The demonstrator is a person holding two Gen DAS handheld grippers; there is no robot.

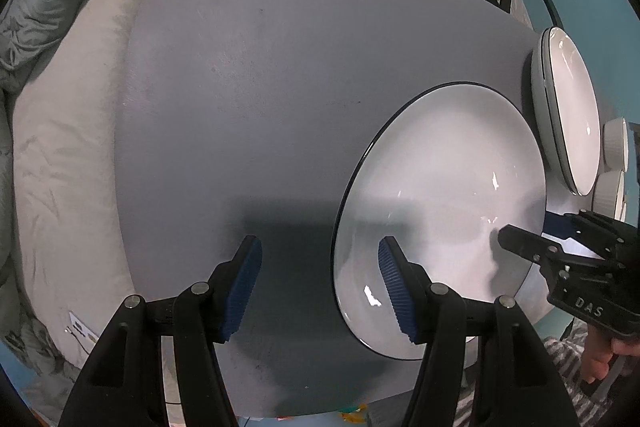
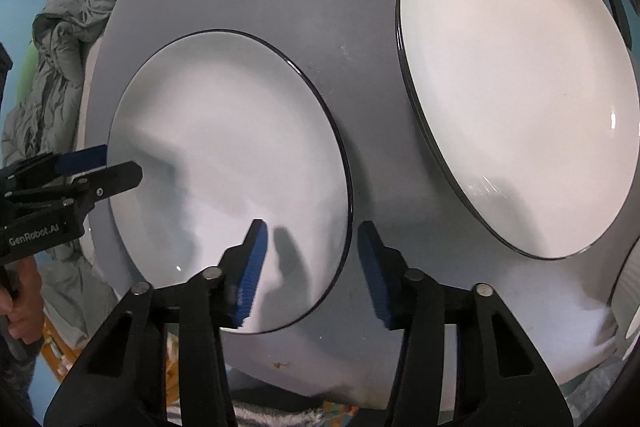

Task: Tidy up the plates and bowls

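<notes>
Both tools are closing in on the single plate [image 2: 228, 171] that lies flat on the grey desk [image 1: 240, 87], so the step in hand looks like taking hold of this plate to add it to the plate stack [image 2: 516, 87] just beside it. The right gripper [image 2: 310, 267] has its jaws wide apart and straddles the plate's near rim, one blue pad above the white face and the other outside the edge, holding nothing. The left gripper [image 1: 320, 291] is equally wide open and empty, one pad over the plate's rim and the other over bare desk. The next move probably calls for one set of jaws to drop over the rim and pinch it, then lift the plate across onto the stack. Beyond the stack from the plate, two ribbed white bowls [image 1: 614, 167] sit at the desk's edge; their insides are too squeezed by the lens to tell whether they hold anything. The plate and the stack's top plate are bare.
</notes>
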